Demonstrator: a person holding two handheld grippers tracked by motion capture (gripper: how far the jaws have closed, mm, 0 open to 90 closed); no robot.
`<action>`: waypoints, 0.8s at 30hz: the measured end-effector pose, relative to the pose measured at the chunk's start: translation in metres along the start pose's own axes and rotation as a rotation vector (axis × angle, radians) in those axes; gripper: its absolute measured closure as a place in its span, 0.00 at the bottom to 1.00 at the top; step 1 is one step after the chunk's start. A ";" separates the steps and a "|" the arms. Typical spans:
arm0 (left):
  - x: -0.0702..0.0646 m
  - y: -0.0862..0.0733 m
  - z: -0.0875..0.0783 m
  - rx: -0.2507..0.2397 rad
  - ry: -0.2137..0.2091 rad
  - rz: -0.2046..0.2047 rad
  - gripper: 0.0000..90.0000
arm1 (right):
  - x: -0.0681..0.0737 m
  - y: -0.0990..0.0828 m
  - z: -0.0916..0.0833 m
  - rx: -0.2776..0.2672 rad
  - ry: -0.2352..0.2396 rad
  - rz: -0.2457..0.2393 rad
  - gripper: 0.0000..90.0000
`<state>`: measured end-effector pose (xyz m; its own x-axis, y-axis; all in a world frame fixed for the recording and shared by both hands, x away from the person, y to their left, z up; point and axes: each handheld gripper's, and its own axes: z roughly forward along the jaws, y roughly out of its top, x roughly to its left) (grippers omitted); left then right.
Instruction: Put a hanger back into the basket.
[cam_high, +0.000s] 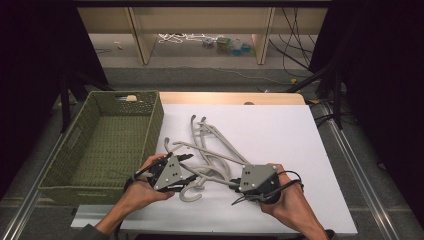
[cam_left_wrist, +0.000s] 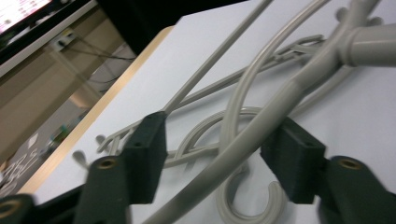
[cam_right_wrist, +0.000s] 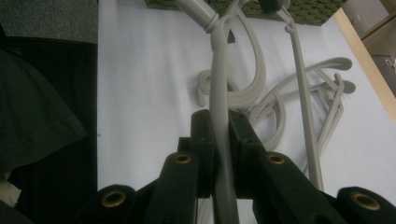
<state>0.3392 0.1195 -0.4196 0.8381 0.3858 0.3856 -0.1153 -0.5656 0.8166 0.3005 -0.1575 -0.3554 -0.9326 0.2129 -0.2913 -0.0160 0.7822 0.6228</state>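
Note:
Several grey plastic hangers (cam_high: 210, 145) lie tangled on the white board (cam_high: 285, 150). My right gripper (cam_high: 235, 183) comes in from the right and is shut on one hanger's thin arm (cam_right_wrist: 218, 84), which runs straight out between its pads (cam_right_wrist: 219, 121). My left gripper (cam_high: 188, 170) faces it from the left. In the left gripper view its jaws (cam_left_wrist: 219, 154) straddle the thick curved arm of a hanger (cam_left_wrist: 261, 135); that arm lies close to the right pad (cam_left_wrist: 289, 158) with a wide gap to the left pad. A hook end (cam_high: 190, 193) curls on the board just below the left gripper.
A green woven basket (cam_high: 156, 127) with nothing in it stands at the left, its wall close beside the left hand. A wooden table edge (cam_high: 230, 97) runs behind the board. Shelving legs and cables lie on the floor beyond.

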 end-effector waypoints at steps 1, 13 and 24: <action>0.001 0.001 0.001 -0.004 -0.014 0.028 0.53 | 0.000 -0.001 0.000 0.002 0.007 0.003 0.92; -0.001 0.017 0.010 0.112 -0.084 0.229 0.78 | -0.012 -0.013 -0.003 -0.019 0.044 0.013 0.91; 0.001 0.024 0.013 0.092 -0.144 0.146 0.88 | -0.032 -0.023 -0.014 -0.138 -0.058 0.141 0.50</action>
<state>0.3442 0.0968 -0.4053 0.8845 0.1905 0.4260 -0.1974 -0.6743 0.7115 0.3253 -0.1900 -0.3501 -0.9071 0.3507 -0.2330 0.0600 0.6553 0.7530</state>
